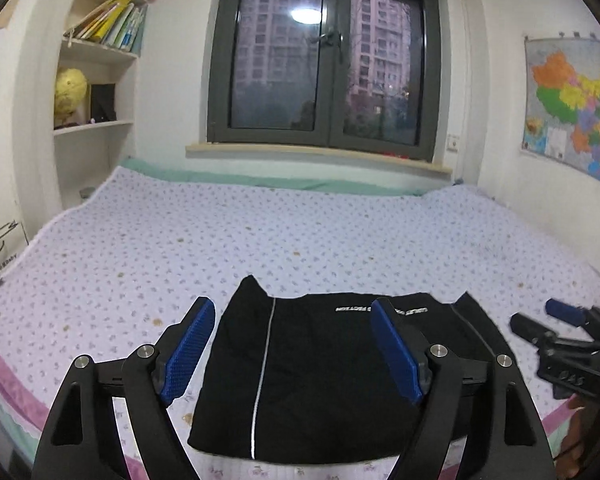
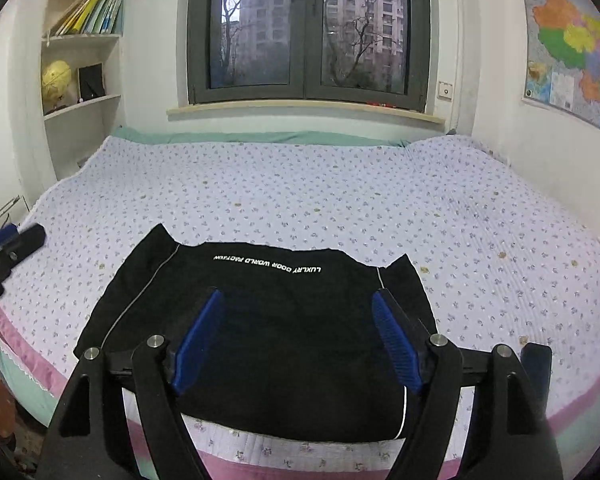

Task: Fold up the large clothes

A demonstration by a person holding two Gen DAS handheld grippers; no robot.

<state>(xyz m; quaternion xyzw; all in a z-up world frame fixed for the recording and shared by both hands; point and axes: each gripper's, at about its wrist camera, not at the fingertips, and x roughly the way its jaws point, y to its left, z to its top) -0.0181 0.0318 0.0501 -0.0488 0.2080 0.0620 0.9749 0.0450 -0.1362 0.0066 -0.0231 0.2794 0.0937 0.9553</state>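
Black garment (image 2: 268, 332) folded, under spread right gripper (image 2: 298, 300)

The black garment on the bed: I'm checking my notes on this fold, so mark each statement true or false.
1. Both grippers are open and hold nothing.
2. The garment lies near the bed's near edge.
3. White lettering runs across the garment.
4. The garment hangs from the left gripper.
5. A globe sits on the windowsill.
1. True. The left gripper and the right gripper both have their jaws apart with no cloth between them.
2. True. The black garment lies flat on the floral bedspread by the near edge.
3. True. The white lettering crosses its far part.
4. False. It rests on the bed, ungripped.
5. False. The yellow globe sits on the bookshelf.
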